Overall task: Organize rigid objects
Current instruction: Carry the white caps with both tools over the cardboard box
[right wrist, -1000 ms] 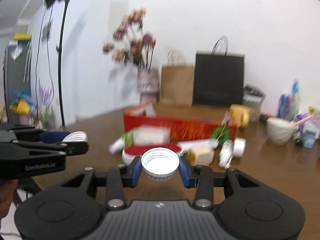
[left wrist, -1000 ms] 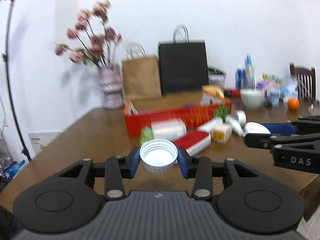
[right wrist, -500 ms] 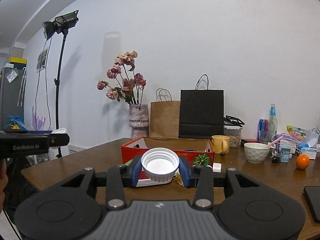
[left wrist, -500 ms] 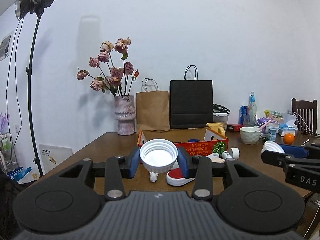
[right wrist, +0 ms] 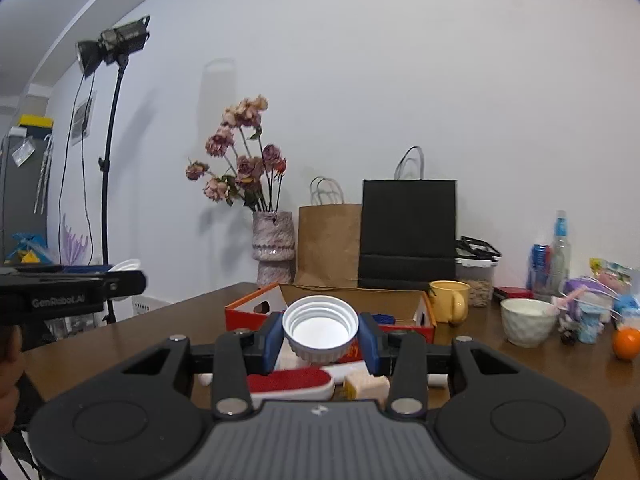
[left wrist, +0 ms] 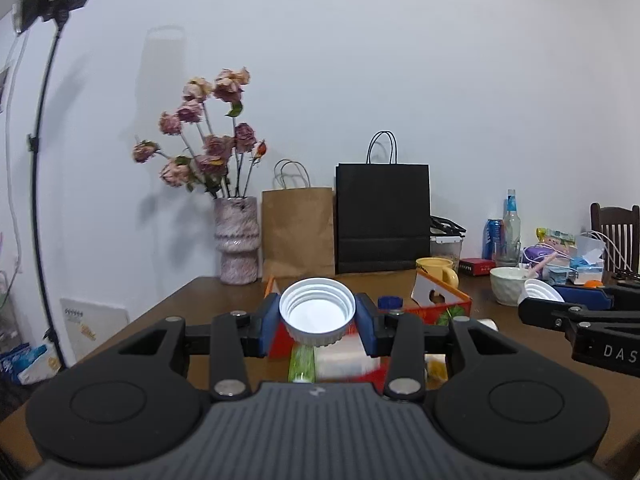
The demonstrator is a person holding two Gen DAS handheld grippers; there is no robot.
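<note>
Each gripper holds a white screw cap with its hollow side up. My left gripper (left wrist: 317, 322) is shut on one white cap (left wrist: 317, 312); my right gripper (right wrist: 320, 330) is shut on another white cap (right wrist: 320, 327). Both hover above the near part of the wooden table (right wrist: 500, 364), pointing toward an open red cardboard box (right wrist: 248, 312). In the left wrist view the right gripper (left wrist: 560, 310) shows at the right edge with its cap (left wrist: 538, 292). In front of the box lie a red-and-white brush (right wrist: 292, 384), a white carton (left wrist: 344, 360), a green bottle (left wrist: 302, 362) and a small yellowish block (right wrist: 366, 386).
At the back stand a vase of dried roses (right wrist: 274, 248), a brown paper bag (right wrist: 328, 244) and a black bag (right wrist: 408, 232). To the right are a yellow mug (right wrist: 450, 300), a white bowl (right wrist: 528, 320), an orange (right wrist: 626, 342), bottles and clutter. A light stand (right wrist: 108, 160) rises at left.
Both grippers have risen and tipped up: the table items dropped lower in view, then the view dipped slightly again. Each cap stays clamped as before.
</note>
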